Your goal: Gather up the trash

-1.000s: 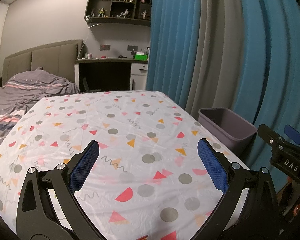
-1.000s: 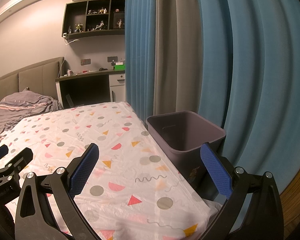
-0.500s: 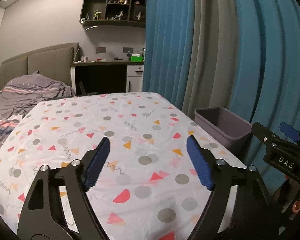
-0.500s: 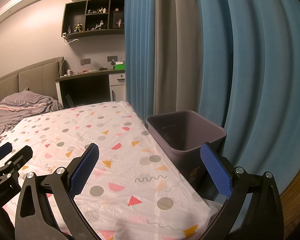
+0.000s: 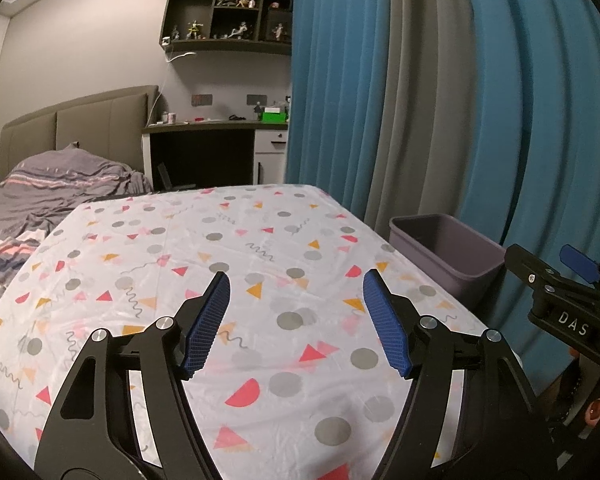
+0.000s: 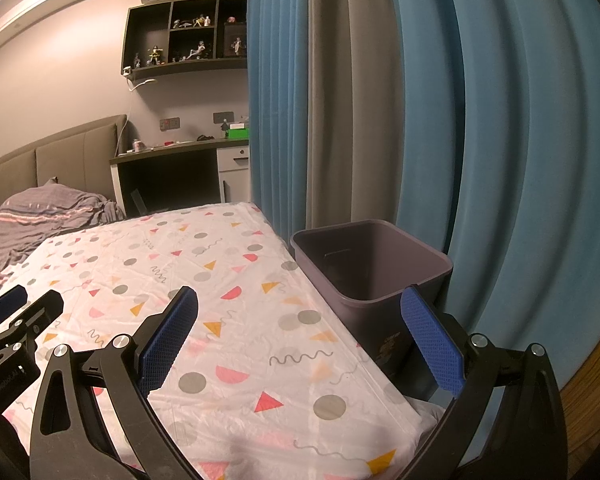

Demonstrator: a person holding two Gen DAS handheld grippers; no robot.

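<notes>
Curtains: blue and grey pleated curtains (image 6: 380, 100) hanging behind the bin.
Table: table under a white plastic cloth with coloured dots and triangles (image 5: 260, 280); no trash visible on it.
Bin: dark purple square plastic bin (image 6: 370, 268), beside the table's right edge, interior looks empty.
Right gripper (image 6: 300, 336): blue pads spread wide, nothing between.
Left gripper (image 5: 296, 320): jaws closing, partly apart, nothing between.
</notes>
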